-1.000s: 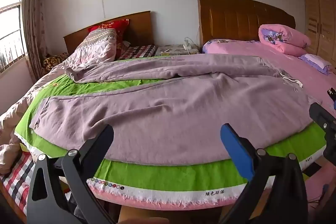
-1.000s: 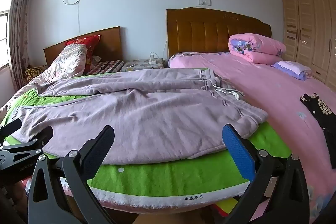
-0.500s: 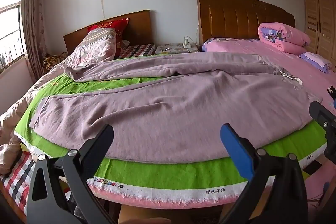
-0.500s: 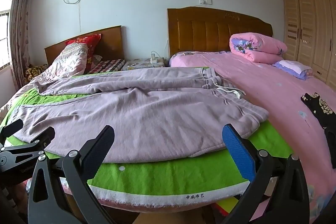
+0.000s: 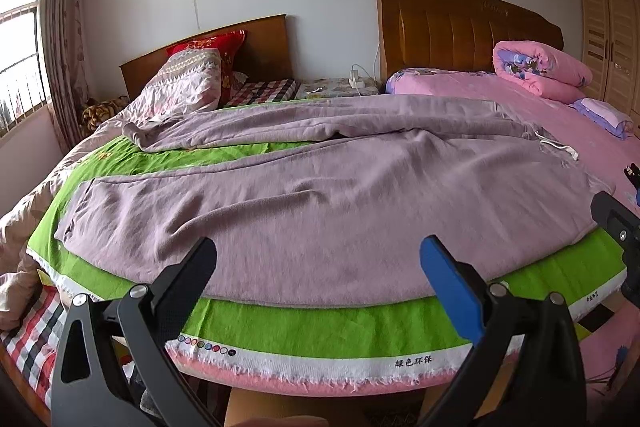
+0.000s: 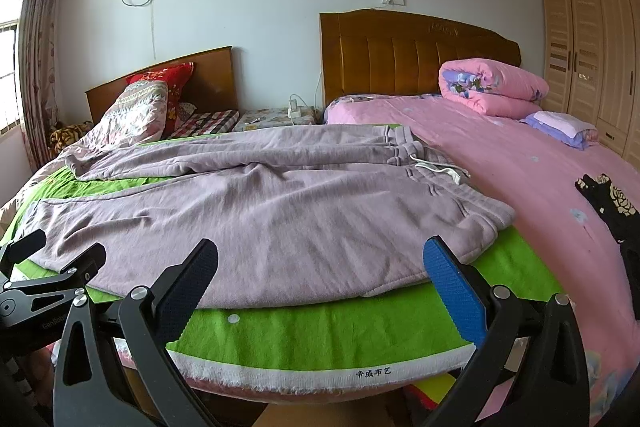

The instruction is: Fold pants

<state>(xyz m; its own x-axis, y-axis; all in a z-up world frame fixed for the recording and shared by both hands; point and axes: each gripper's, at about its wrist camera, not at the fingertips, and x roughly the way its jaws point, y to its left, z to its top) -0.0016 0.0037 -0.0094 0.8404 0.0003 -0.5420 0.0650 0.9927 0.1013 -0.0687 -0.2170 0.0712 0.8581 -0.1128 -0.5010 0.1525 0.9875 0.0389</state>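
Note:
Lilac sweatpants (image 5: 320, 195) lie spread sideways on a green cloth (image 5: 320, 327) over the bed, legs to the left, waistband with a white drawstring (image 6: 440, 169) at the right. The far leg is rumpled. My left gripper (image 5: 318, 259) is open and empty, just above the near hem of the pants (image 6: 280, 219). My right gripper (image 6: 320, 261) is open and empty, above the near edge close to the waist end. Each gripper shows at the edge of the other's view.
A pink bed (image 6: 520, 179) adjoins at the right, with a rolled pink quilt (image 6: 492, 91) and a black garment (image 6: 608, 203). Two wooden headboards (image 5: 460, 31), a red pillow (image 5: 216, 47), a nightstand and a wardrobe (image 6: 592, 43) stand at the back.
Both grippers have moved slightly forward towards the pants and stay open. The pants have not moved.

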